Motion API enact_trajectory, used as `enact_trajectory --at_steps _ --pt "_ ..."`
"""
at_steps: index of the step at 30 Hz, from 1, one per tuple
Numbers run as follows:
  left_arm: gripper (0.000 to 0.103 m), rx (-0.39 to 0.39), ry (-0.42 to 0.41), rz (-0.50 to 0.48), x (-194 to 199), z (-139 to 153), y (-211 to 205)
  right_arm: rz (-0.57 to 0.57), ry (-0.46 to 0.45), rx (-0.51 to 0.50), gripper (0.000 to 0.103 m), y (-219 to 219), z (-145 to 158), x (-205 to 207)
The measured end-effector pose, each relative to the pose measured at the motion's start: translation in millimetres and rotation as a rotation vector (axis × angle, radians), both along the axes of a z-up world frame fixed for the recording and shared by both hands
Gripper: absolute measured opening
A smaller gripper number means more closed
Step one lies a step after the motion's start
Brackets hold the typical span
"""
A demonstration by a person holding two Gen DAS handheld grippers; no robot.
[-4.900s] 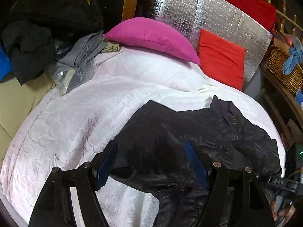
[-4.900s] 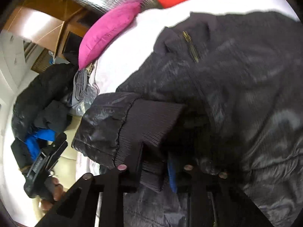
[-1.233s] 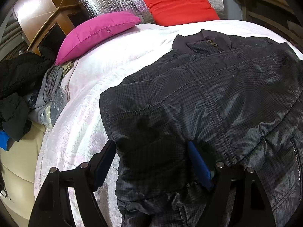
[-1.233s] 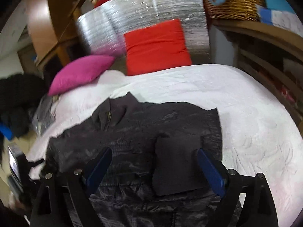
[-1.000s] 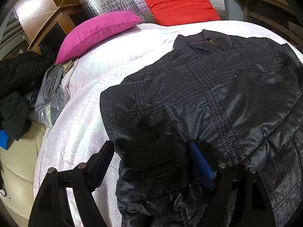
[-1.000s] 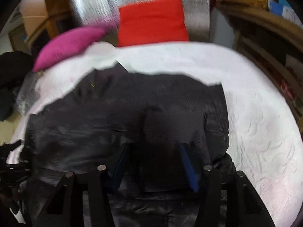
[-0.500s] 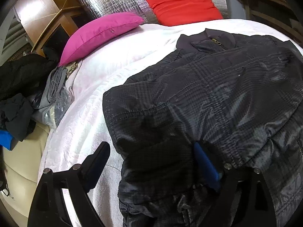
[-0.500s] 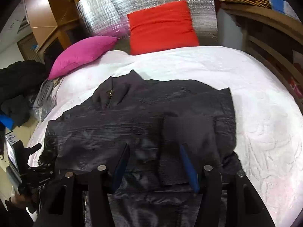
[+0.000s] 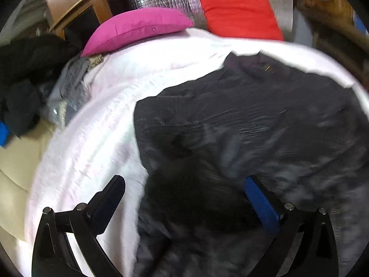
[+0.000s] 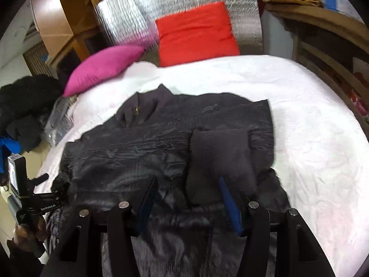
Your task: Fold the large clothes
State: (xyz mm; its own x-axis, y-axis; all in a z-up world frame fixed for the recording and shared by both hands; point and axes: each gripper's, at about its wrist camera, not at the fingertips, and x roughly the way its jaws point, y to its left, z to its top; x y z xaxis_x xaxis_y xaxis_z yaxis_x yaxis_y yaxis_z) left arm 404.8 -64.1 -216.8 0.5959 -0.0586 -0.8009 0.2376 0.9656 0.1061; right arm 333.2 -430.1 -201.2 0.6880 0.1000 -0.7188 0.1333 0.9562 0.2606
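Right wrist: jacket [image 10: 161, 152] amid bedspread [image 10: 311, 120]

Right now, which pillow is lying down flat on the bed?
The pink pillow lies flat on the bed. The red pillow stands propped against the silvery board behind it.

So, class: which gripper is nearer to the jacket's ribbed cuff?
Right. The right gripper hangs just above the ribbed cuff, folded onto the jacket. The left gripper is open by the jacket's opposite edge.
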Motion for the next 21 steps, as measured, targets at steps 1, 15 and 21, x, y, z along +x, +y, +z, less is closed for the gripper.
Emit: enact_trajectory --at_steps 1,15,21 --pt "0.103 -0.033 0.004 -0.001 -2.0 2.6 1.1 -0.004 -0.012 0.007 0.059 -3.1 2.6 -5.5" --pt "0.103 0.093 -0.008 -0.045 -18.0 -18.5 -38.5 -0.013 0.058 -0.173 0.059 3.8 -10.6 -5.3" --pt "0.103 0.050 -0.086 -0.011 -59.6 -0.8 -14.1 -0.003 0.020 -0.290 0.059 17.7 4.9 -20.6"
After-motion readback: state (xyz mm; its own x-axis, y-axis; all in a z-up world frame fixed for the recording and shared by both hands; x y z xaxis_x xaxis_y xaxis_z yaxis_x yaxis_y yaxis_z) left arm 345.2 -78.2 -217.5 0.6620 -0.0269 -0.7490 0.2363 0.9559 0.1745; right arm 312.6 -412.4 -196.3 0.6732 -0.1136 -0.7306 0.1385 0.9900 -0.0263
